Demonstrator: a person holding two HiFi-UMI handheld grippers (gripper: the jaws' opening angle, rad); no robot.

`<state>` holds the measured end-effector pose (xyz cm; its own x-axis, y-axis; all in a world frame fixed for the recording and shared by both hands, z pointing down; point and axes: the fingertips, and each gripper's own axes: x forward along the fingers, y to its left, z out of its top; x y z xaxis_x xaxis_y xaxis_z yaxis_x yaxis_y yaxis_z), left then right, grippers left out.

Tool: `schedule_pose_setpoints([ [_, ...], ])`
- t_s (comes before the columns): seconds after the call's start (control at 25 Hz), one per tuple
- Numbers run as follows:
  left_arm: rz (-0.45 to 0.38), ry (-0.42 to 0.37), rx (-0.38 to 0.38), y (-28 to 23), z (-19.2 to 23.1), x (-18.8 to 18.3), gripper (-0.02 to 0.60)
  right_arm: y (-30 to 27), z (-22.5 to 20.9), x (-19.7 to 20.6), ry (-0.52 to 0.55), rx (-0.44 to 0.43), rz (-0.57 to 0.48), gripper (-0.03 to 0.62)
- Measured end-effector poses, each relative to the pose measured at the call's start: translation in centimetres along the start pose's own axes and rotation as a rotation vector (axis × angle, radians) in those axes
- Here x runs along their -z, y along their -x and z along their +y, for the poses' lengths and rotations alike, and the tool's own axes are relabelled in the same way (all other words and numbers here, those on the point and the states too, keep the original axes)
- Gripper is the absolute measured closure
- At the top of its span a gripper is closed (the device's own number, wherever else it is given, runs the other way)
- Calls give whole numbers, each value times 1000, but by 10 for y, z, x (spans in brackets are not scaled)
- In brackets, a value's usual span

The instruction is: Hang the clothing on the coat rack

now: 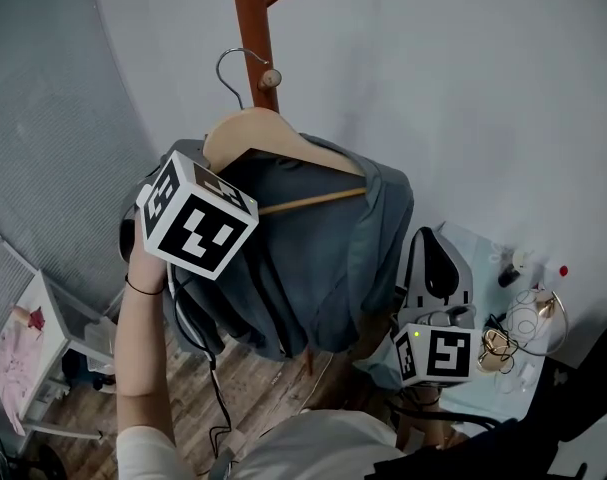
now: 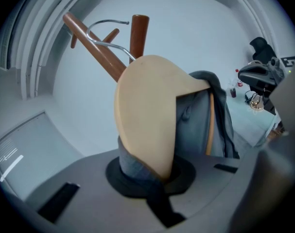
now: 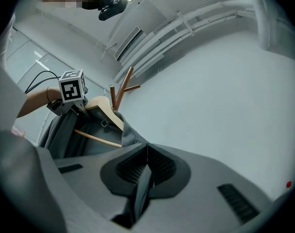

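The left gripper (image 2: 152, 178) is clamped on the wooden hanger (image 2: 147, 110) and the grey shirt (image 1: 323, 258) draped over it. The metal hook (image 1: 230, 68) is held just beside the coat rack (image 1: 251, 28). The right gripper (image 3: 146, 171) is closed and empty, kept low.

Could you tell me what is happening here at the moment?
A person is hanging a grey garment on a wooden hanger onto the coat rack. The left gripper is clamped on one end of the hanger, cloth included, holding its metal hook up by the rack's pegs; whether it is seated is unclear. The right gripper hangs low, shut and empty.
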<state>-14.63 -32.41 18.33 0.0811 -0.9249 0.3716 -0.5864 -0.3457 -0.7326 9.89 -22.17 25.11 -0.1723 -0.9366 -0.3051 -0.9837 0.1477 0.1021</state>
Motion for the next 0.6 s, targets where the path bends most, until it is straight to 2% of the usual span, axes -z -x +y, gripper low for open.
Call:
schedule_pose_setpoints([
  [0.24, 5, -2, 22, -8, -8, 0, 561, -2, 8, 0, 27, -24, 8, 574],
  [0.6, 14, -22, 39, -13, -19, -1, 561, 6, -1, 1, 15, 3, 5, 574],
])
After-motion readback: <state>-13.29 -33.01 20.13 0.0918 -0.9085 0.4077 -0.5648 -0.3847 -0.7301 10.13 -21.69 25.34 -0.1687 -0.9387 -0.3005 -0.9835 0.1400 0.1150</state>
